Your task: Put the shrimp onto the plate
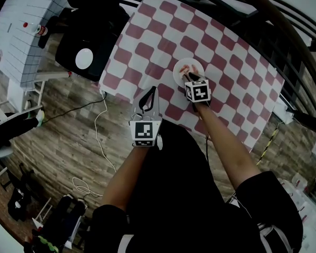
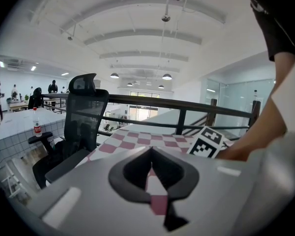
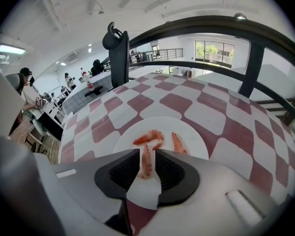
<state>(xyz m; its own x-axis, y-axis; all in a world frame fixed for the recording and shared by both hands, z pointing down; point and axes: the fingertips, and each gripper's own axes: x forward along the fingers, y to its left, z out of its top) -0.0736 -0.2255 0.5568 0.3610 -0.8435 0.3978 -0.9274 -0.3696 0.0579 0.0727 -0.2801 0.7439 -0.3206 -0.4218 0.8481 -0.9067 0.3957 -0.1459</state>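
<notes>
shrimp: one shrimp point(image 3: 146, 162) sits between the right tongs point(image 3: 147, 152), over the near part of the plate point(image 3: 199, 137); whether it rests on the plate is unclear.
other shrimp: two other shrimp point(image 3: 151, 137) lie on the plate, just beyond.
right tongs: parted slightly, gap visible beside the shrimp, not clamped on it.
left tongs: left tongs point(image 2: 151, 150) clenched tip to tip, nothing inside, hovering near left of the plate.
surface: checkered surface point(image 3: 214, 116) under the plate.
step: placement, likely at release.
next: probably lift the right tongs straight up without dragging the shrimp off.
</notes>
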